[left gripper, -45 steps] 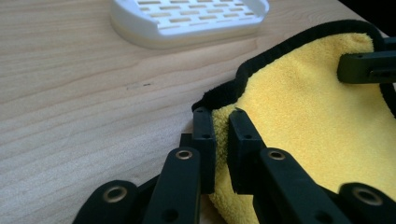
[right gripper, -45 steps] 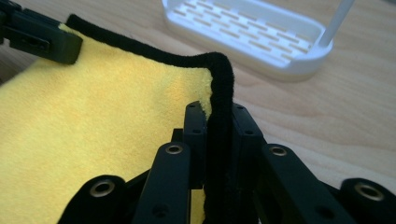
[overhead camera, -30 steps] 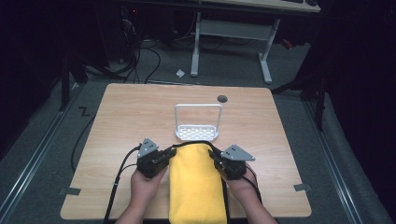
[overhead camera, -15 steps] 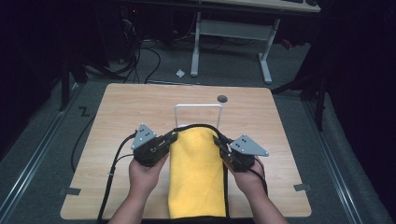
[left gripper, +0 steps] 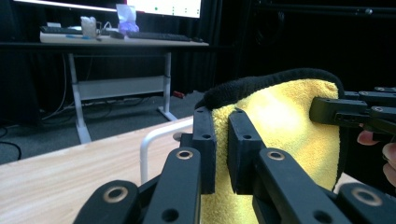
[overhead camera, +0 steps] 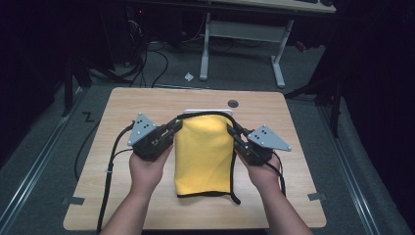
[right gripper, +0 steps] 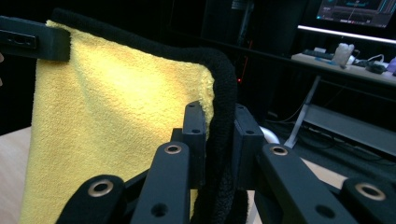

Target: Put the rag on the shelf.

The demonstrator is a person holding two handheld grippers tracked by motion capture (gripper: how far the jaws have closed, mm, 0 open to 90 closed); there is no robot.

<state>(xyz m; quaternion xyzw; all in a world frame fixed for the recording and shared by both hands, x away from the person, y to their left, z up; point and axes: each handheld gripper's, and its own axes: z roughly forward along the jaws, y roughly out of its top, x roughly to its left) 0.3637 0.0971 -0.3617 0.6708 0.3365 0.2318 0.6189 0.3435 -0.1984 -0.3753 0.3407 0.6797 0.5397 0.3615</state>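
Just behind the lifted yellow towel (overhead camera: 203, 152), a white rack (left gripper: 156, 140) stands.

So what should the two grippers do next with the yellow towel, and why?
Probably carry it forward over the white rack and lower it. The left gripper and the right gripper each pinch a top corner of the yellow towel, so it hangs spread between them, with the rack just behind its top edge and its bottom edge low near the wooden table.
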